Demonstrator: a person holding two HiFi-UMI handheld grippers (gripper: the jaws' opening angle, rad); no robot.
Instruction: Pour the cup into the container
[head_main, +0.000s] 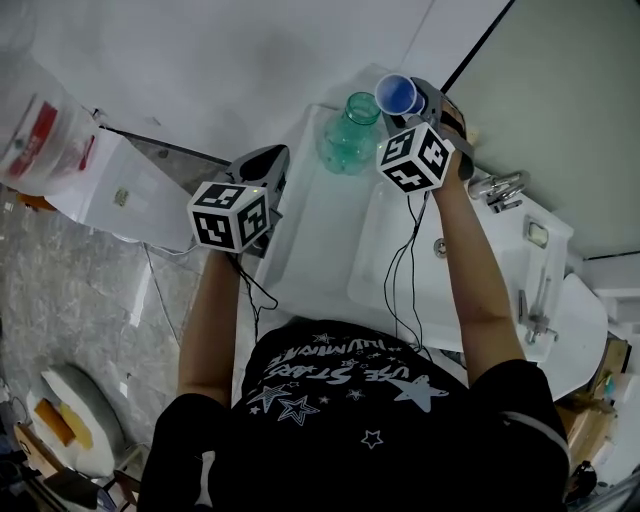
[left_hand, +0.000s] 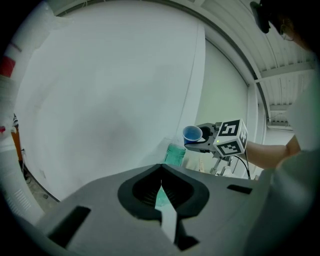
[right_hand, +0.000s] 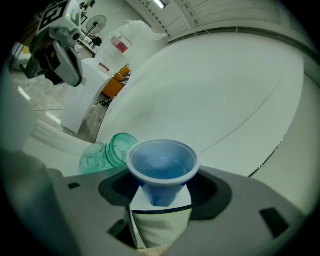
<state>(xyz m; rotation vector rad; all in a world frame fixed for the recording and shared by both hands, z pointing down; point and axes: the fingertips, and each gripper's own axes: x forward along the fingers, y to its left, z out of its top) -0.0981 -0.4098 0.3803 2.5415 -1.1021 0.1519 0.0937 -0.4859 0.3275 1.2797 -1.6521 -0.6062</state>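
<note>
Blue cup (head_main: 396, 95) sits clamped in the right gripper (right_hand: 161, 197) at upper centre of the head view, just beside the green jar (head_main: 350, 135). Pouring hasn't started; next, probably, it must be tipped over the jar's mouth. The left gripper (left_hand: 161, 190) has its jaws together, empty.

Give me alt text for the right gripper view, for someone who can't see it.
The right hand-held gripper clamps a small blue plastic cup, open mouth toward the camera. An open green translucent jar sits just beyond it to the left, against a white wall.
</note>
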